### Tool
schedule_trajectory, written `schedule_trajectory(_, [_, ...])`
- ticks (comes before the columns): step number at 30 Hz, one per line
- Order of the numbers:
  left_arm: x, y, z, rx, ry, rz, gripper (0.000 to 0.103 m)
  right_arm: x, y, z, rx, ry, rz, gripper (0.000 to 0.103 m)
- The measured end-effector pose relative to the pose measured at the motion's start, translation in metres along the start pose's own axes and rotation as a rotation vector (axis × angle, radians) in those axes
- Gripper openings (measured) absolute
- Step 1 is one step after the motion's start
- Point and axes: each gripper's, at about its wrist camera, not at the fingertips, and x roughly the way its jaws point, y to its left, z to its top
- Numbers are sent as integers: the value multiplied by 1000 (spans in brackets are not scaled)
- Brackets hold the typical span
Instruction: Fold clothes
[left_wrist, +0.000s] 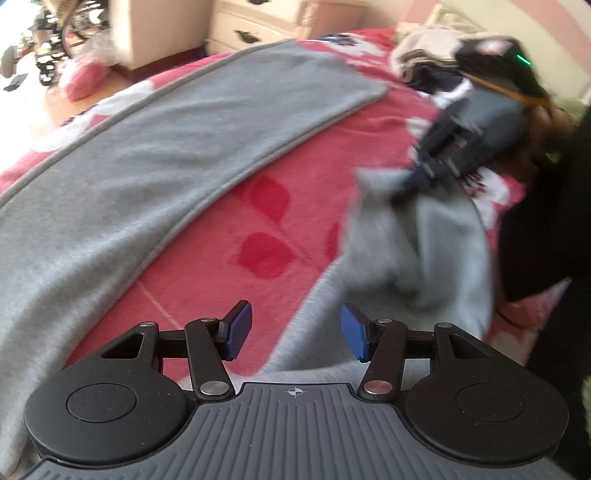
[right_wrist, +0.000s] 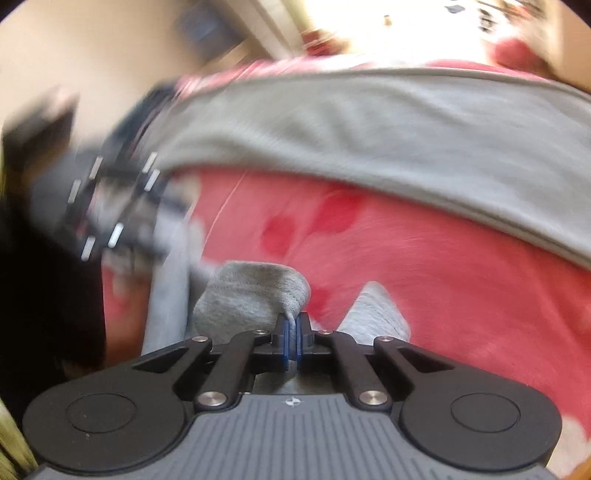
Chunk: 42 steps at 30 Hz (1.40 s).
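1. Left gripper (left_wrist: 296, 332): jaws stand about half open with nothing between the blue pads (left_wrist: 240, 328). Pink blanket (left_wrist: 280, 206) and a strip of grey cloth lie below the gap.

2. Right gripper (right_wrist: 292, 341): jaws are closed on a fold of the grey garment (right_wrist: 251, 295). The cloth bunches into a rounded lump just ahead and left of the pads and passes down between them.

3. Garment, left wrist view: the grey garment (left_wrist: 166, 155) lies on the bed. One long leg runs from the near left diagonally to the far centre, ahead and left of the left jaws. A second part is raised in a blurred bunch ahead and right of them, where the right gripper (left_wrist: 417, 177) holds it.

4. Garment, right wrist view: the flat leg spans the frame ahead of the right jaws, well apart from them, with bare blanket (right_wrist: 406, 258) between.

5. Left gripper (right_wrist: 110, 206) in the right wrist view: it appears ahead and left of the right jaws, heavily blurred; its jaw state cannot be read from this view.

6. Surroundings: a pile of clothes (left_wrist: 428, 55), probably unfolded, lies far right ahead of the left jaws. A cream drawer unit (left_wrist: 258, 22) stands beyond the bed.
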Motion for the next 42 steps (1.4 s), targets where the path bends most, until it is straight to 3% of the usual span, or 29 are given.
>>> schedule_trajectory(2, [2,0,-3,15,18,-30,56,-12,-19,3,107,-55,-3,3])
schedule_trajectory(6, [11,-4,-6,58,53,-16,56,-37,-56,-1,327,-179,-9,2])
schedule_trajectory(10, [12,3,-7,29,28,2,56,-47,-85,-6,491,-278,-58,2])
schedule_trajectory(16, [16,12,-2,16,4,134,56,-41,-106,-15,656,-357,-110,2])
schedule_trajectory(23, [20,21,8,-11,-43,267,56,-48,-108,-11,648,-421,-216,2])
schedule_trajectory(30, [6,5,19,9,-135,130,56,-19,-125,7,627,-371,-343,3])
schedule_trajectory(34, [15,-5,19,40,-115,101,56,-27,-127,13,577,-385,-335,11])
schedule_trajectory(38, [36,-9,15,49,-51,158,56,-61,-122,4,548,-494,-322,43])
schedule_trajectory(42, [52,-1,14,28,-18,255,56,-87,-120,-12,544,-523,-316,43])
